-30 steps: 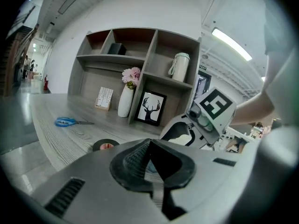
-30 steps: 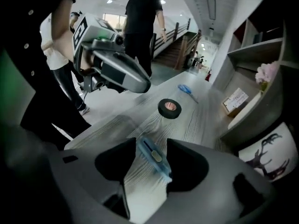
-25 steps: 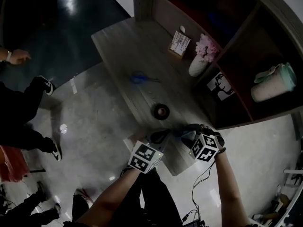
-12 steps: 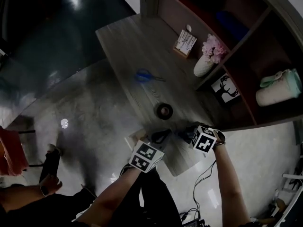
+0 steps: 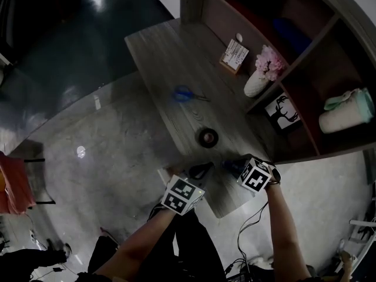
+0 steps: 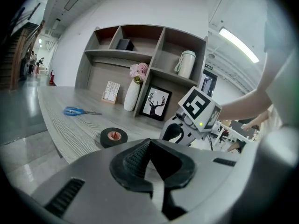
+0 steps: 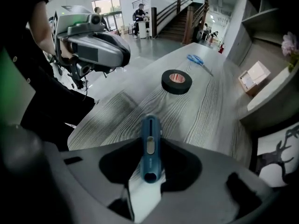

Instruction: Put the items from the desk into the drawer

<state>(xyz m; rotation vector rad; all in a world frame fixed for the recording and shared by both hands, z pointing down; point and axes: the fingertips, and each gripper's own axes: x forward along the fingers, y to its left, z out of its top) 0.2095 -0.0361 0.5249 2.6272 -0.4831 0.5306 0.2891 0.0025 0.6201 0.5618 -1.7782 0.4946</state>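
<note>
Closing just now, the right gripper [image 7: 150, 146] has its jaws pressed on the flanks of a slim blue plastic utility knife [image 7: 150, 129] at the near end of the grey wood-grain desk [image 7: 205, 111]. Light, rigid and smooth, the knife may swivel, so a mid-body hold suits it. Beyond lie a black roll of tape [image 7: 176, 81] and blue-handled scissors [image 7: 198, 62]. The left gripper [image 6: 148, 148] is pinched together, empty.
</note>
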